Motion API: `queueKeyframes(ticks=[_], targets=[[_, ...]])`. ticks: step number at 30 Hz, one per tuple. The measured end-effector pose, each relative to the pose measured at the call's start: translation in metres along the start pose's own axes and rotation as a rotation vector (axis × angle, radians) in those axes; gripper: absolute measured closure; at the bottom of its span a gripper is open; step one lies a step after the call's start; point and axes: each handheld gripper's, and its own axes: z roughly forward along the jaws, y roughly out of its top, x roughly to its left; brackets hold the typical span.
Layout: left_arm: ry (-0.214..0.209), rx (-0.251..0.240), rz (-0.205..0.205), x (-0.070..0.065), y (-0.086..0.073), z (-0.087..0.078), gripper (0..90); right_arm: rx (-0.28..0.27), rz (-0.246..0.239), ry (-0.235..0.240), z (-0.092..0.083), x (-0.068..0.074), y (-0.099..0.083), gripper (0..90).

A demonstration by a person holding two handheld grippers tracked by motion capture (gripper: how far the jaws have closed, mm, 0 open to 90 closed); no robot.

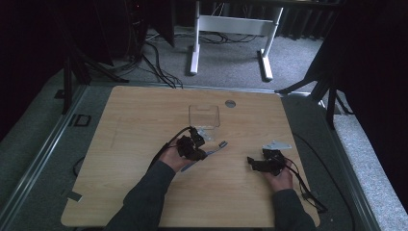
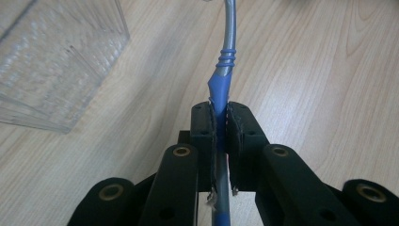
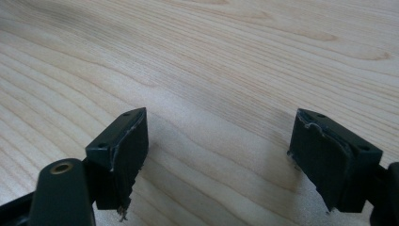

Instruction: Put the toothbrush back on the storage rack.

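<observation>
Lying low over the worktop (image 1: 144,125) just in front of the clear plastic box (image 1: 204,115), the blue-and-grey toothbrush (image 2: 222,84) is clamped by its handle in the left claw (image 2: 220,123), its far end pointing away toward the middle of the board. The pickup looks done; what seems left is carrying the toothbrush to the box and letting go. The right claw (image 3: 219,146) rests well apart over bare wood, jaws spread wide and holding nothing.
</observation>
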Motion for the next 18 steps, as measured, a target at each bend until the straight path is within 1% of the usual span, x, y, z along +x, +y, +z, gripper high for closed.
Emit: queueKeyframes(ticks=[2, 8, 12, 18], targets=[[0.0, -0.003, 0.0, 0.0, 0.0, -0.001, 81.9, 0.0, -0.001, 0.0, 0.0, 0.0, 0.0, 19.6], [0.005, -0.052, -0.019, 0.002, 0.0, -0.008, 81.8, 0.0, -0.001, 0.0, 0.0, 0.0, 0.0, 19.6], [0.018, -0.076, -0.026, 0.003, 0.0, -0.012, 81.9, -0.001, -0.001, 0.0, 0.0, 0.0, 0.0, 19.6], [0.013, -0.112, -0.043, 0.005, -0.001, -0.016, 81.8, -0.002, -0.004, -0.001, 0.0, 0.0, 0.0, 19.6]])
